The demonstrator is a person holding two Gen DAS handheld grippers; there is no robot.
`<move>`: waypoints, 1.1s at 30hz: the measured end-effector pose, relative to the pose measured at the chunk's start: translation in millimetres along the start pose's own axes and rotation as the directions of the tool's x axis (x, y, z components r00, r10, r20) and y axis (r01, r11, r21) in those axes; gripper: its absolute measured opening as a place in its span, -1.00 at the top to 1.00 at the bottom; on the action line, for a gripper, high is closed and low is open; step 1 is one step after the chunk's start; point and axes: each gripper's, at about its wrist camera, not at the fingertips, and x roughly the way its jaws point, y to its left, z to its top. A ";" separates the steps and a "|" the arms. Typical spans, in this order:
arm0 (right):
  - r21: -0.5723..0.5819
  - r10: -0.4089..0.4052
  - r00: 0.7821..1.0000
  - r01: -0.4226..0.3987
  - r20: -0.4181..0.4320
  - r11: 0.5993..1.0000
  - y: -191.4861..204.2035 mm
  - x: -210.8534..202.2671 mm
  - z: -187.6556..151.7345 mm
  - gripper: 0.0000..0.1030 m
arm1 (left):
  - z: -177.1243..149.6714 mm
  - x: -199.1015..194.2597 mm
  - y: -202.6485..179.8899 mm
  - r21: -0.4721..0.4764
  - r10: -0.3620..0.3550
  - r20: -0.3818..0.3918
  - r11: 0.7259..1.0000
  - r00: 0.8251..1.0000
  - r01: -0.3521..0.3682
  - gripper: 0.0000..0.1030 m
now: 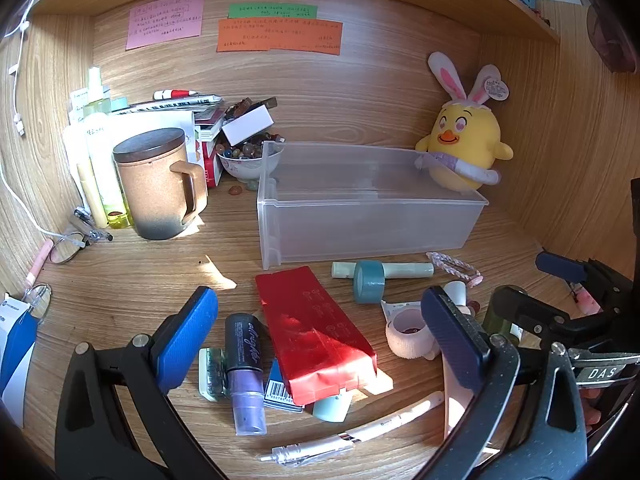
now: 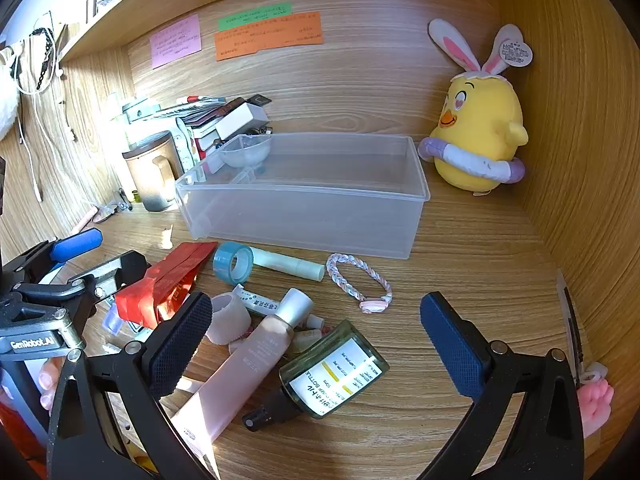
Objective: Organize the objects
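A clear plastic bin point(image 1: 372, 216) point(image 2: 304, 216) stands empty at the back of the wooden desk. In front of it lies a clutter of small things: a red foil pouch point(image 1: 316, 332) point(image 2: 164, 284), a blue tape roll point(image 1: 369, 280) point(image 2: 234, 262), a pale green tube point(image 1: 408, 270) point(image 2: 292, 266), a purple nail polish bottle point(image 1: 245, 364), a white pen point(image 1: 360, 432), a pink tube point(image 2: 244, 368), a green glass spray bottle point(image 2: 332, 372) and a braided bracelet point(image 2: 358, 280). My left gripper point(image 1: 320, 344) hangs open over the pouch. My right gripper point(image 2: 316, 340) is open above the pink tube and spray bottle.
A lidded brown mug point(image 1: 158, 184), bottles, stacked books and a bowl of beads point(image 1: 248, 160) crowd the back left. A yellow plush chick point(image 1: 464, 144) point(image 2: 480, 128) sits at the back right corner. Glasses point(image 1: 66, 246) lie at the left. Wooden walls close in both sides.
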 end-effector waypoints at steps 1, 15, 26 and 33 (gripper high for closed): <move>0.000 0.000 1.000 0.000 0.001 1.000 0.0 -0.2 -0.1 -1.00 | 0.0 -0.2 0.2 0.000 -0.002 0.000 1.000 1.000 0.002 -1.00; 0.006 0.006 1.000 -0.006 -0.002 1.000 0.8 -0.1 -1.2 -1.00 | -0.2 -5.3 0.8 -0.014 -0.039 0.012 0.999 0.999 0.040 -1.00; 0.004 0.016 1.000 -0.016 -0.005 1.000 3.2 1.4 -2.8 -1.00 | -0.4 -3.2 4.0 -0.018 -0.085 -0.015 0.996 0.996 0.085 -1.00; 0.013 0.024 1.000 -0.024 -0.017 1.000 0.9 3.3 -4.5 -1.00 | -4.1 -2.4 5.3 -0.010 -0.072 -0.024 0.997 0.997 0.072 -1.00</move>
